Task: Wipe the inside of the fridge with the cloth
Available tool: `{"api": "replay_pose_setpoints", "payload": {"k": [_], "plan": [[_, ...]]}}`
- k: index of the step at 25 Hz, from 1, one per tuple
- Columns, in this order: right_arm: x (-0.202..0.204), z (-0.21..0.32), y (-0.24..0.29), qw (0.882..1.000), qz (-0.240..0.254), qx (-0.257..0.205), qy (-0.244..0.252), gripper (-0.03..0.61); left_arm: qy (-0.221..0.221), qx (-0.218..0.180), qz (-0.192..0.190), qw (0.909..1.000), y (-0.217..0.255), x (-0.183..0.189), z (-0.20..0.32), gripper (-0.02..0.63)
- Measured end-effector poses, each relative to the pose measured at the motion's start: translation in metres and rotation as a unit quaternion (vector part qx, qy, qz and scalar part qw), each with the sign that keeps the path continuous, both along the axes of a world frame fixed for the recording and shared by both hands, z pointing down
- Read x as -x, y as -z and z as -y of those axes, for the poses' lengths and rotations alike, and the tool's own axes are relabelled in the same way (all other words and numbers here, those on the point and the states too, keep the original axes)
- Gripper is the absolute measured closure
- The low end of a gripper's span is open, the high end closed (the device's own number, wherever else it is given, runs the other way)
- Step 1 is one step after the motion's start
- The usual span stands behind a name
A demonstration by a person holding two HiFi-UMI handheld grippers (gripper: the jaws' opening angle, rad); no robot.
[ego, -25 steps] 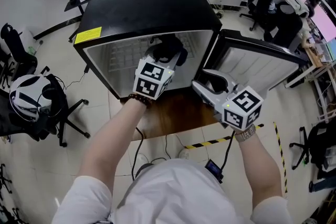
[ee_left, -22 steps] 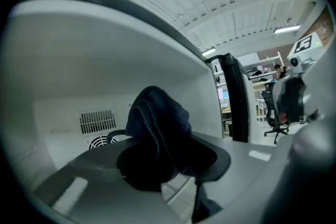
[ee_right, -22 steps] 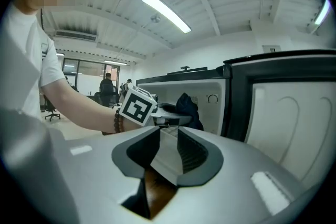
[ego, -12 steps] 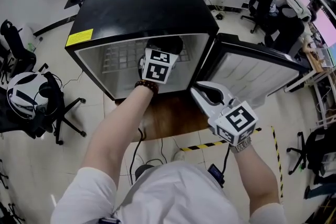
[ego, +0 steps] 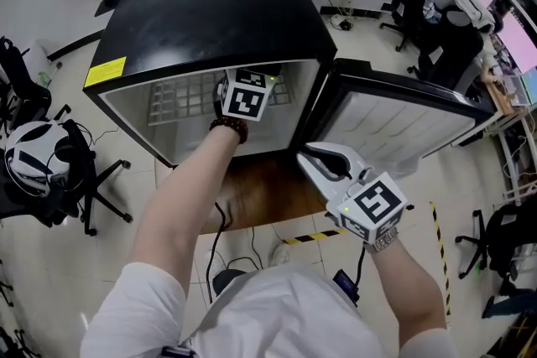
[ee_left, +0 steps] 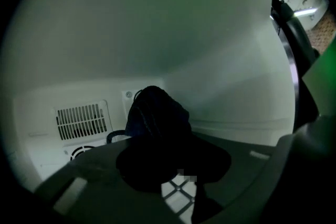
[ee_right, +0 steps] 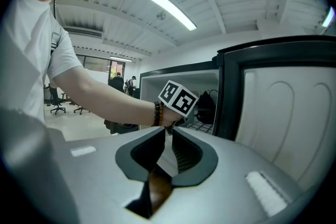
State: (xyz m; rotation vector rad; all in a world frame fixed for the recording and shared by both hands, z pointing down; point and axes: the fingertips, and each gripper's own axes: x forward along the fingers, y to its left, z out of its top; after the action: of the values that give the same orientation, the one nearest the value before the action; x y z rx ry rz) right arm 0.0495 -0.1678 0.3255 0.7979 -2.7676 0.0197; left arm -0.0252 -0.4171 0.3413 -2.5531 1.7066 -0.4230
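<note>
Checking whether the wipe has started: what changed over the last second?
The left gripper, shut on the dark cloth, moved from the opening deeper into the fridge. The right gripper jaws have just been closing, with nothing between them. Unchanged: the right gripper stays outside beside the door, which is still open.

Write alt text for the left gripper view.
A dark bunched cloth is clamped in the left tongs, held inside a white fridge. A vent grille sits at lower left, and a wire shelf shows beneath the tongs.
</note>
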Motion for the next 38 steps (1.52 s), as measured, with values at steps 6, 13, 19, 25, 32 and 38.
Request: {"api": "replay_pose_setpoints", "payload": {"k": [6,13,19,25,32,38], "plan": [[-0.005,-0.001,-0.001,1.000,0.003,0.001,0.008,0.532,-0.017,0.000,0.046,0.9988,0.005,-0.009,0.007,0.494],[-0.011,-0.001,0.000,1.000,0.008,0.002,0.012,0.532,-0.065,-0.014,0.102,0.9925,0.006,-0.025,0.007,0.499],[-0.013,-0.006,0.001,1.000,0.010,0.000,0.013,0.532,-0.093,-0.034,0.129,0.9867,0.010,-0.036,-0.002,0.512],[-0.011,-0.014,0.003,1.000,0.011,-0.005,0.018,0.532,-0.114,-0.031,0.132,0.9841,0.006,-0.043,-0.019,0.512],[-0.006,-0.023,0.006,1.000,0.012,-0.009,0.024,0.532,-0.135,-0.035,0.144,0.9797,0.003,-0.049,-0.042,0.511],[-0.002,-0.030,0.010,0.999,0.017,-0.012,0.028,0.532,-0.150,-0.038,0.151,0.9763,0.001,-0.056,-0.065,0.511]]}}
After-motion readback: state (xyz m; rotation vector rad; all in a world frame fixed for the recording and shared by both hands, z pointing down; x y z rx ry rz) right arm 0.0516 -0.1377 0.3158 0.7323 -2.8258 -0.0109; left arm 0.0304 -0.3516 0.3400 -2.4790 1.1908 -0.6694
